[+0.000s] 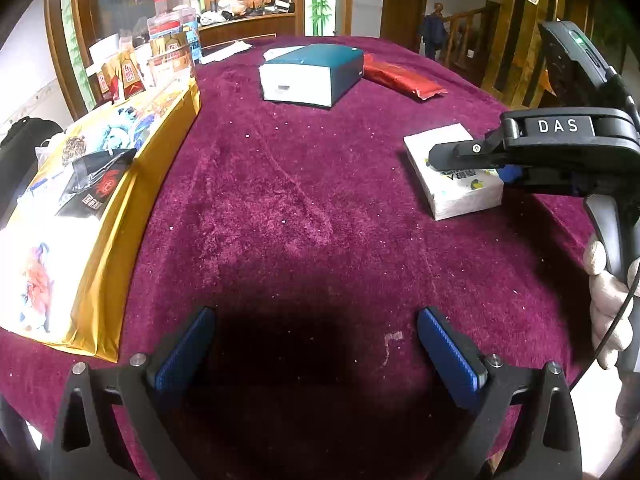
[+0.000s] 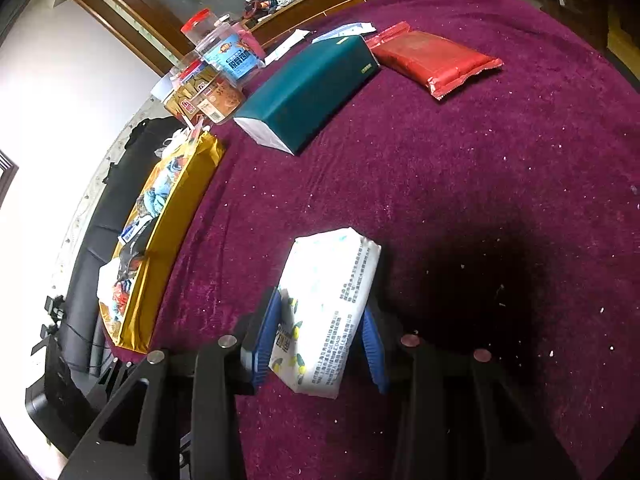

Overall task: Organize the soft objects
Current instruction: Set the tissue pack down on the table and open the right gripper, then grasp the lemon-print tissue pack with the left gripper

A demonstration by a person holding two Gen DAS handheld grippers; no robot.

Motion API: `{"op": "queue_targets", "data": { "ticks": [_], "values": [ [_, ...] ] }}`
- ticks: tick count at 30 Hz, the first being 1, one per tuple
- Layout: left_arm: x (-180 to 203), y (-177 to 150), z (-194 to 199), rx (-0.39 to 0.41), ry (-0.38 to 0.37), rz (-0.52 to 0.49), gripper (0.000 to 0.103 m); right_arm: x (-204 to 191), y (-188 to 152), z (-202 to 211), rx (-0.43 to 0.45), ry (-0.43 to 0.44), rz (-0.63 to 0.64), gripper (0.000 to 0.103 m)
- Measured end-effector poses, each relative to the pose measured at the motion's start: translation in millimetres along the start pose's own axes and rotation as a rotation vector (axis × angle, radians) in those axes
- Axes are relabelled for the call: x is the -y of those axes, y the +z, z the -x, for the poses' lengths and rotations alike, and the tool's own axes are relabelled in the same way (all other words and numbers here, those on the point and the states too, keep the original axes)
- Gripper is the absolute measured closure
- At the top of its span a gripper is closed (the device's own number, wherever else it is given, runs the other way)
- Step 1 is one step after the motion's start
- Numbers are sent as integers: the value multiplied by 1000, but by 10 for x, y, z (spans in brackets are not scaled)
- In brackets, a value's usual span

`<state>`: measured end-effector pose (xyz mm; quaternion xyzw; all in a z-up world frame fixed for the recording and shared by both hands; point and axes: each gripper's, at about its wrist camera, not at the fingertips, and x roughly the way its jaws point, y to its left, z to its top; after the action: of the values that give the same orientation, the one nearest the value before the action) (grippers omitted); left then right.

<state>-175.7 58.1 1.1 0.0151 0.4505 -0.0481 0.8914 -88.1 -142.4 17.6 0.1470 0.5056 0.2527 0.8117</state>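
Left gripper (image 1: 316, 354) fingers wide apart, holding nothing, over bare surface (image 1: 320, 200). Right gripper (image 2: 320, 344) fingers closed on white tissue pack (image 2: 332, 304), near surface's right edge. Best squeezed gently, lifted straight, kept level.

Tissue pack (image 1: 460, 184) underside perhaps hidden

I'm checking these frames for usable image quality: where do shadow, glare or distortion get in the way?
Left wrist view: a dark shadow pools on the purple tablecloth between the left tool; fisheye bends the table edge. Right wrist view: the wall at left is blown out white, and shadow darkens the cloth right of the tissue pack.
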Motion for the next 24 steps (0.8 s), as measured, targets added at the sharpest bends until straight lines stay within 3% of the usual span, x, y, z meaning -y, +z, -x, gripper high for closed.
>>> {"op": "queue_targets", "data": {
  "ticks": [4, 8, 13, 19, 24],
  "values": [
    [-4, -13, 7, 7, -12, -11, 1, -8, -11, 19, -14, -8, 19, 61],
    [-27, 1, 28, -20, -53, -32, 1, 181, 12, 186, -1, 16, -28, 41],
    [-113, 75, 143, -24, -188, 53, 1, 592, 132, 505, 77, -31, -102, 39],
    [51, 256, 274, 41, -251, 43, 1, 993, 271, 652, 123, -59, -191, 38],
    [237, 520, 108, -17, -272, 29, 1, 1103, 264, 610, 138, -30, -211, 34]
  ]
}}
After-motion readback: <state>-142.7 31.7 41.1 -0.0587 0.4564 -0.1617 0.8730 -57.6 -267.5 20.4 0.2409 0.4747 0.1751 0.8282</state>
